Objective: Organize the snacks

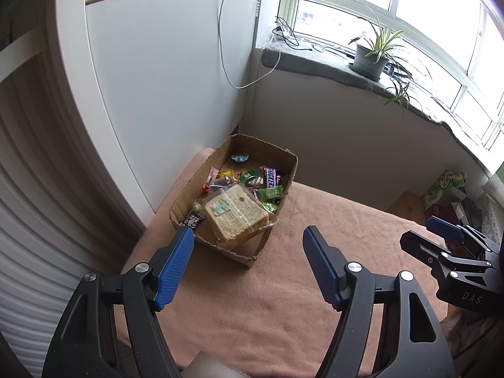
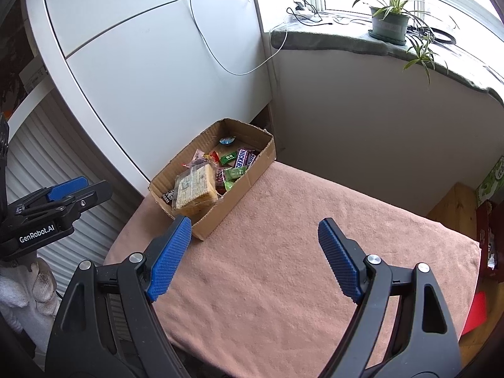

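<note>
An open cardboard box (image 1: 280, 201) (image 2: 258, 160) stands at the far left corner of a table covered with a pink cloth (image 1: 283, 299) (image 2: 283, 252). It holds a large pack of crackers (image 1: 234, 212) (image 2: 195, 189), a Snickers bar (image 1: 272, 178) (image 2: 243, 157), green sweets (image 1: 270, 193) (image 2: 234, 173) and several other small wrapped snacks. My left gripper (image 1: 249, 239) is open and empty, above the cloth just in front of the box. My right gripper (image 2: 255, 226) is open and empty, above the cloth to the right of the box. Each gripper shows in the other's view, the right (image 1: 453, 236) and the left (image 2: 60, 195).
A white cabinet (image 1: 157, 94) stands against the table's left side behind the box. A stone windowsill (image 1: 315, 60) with a potted plant (image 1: 370, 56) and cables runs above the far wall. A green carton (image 1: 444, 186) and a wooden surface (image 2: 453, 204) lie at the right.
</note>
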Demonstrator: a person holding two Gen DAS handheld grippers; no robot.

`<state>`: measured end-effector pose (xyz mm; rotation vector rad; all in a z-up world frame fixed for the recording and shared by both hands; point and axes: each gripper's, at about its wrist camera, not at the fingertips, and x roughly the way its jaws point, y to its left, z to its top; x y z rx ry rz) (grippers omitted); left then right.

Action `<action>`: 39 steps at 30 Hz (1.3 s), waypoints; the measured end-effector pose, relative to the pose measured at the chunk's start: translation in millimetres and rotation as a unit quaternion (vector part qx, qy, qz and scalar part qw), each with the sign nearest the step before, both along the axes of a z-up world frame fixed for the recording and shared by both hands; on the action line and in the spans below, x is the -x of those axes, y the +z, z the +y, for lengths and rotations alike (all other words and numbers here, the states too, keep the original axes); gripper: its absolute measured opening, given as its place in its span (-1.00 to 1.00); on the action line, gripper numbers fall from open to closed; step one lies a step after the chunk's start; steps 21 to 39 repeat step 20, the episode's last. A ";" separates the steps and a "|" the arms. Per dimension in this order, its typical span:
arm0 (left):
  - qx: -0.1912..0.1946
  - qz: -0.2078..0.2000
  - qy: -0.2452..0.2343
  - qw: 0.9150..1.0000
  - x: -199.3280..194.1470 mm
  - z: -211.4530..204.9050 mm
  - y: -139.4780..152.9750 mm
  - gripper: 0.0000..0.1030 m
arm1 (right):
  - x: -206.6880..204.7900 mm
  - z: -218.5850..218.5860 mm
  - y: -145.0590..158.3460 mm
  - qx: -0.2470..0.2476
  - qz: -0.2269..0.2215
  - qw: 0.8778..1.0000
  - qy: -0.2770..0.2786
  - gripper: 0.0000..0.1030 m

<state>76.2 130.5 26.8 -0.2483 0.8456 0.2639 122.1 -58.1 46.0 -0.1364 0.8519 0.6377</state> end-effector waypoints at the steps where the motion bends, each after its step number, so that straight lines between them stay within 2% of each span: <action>1: 0.001 0.000 0.000 1.000 -0.5 0.0 -0.1 0.39 | -0.4 0.0 -0.1 0.001 0.000 1.000 -0.001 0.65; 20: 0.002 0.009 0.002 1.000 -12.0 3.9 -8.6 0.40 | -16.7 -4.7 -14.1 0.007 0.015 1.000 -0.010 0.65; 39: 0.002 0.009 0.002 1.000 -12.0 3.9 -8.6 0.40 | -16.7 -4.7 -14.1 0.007 0.015 1.000 -0.010 0.65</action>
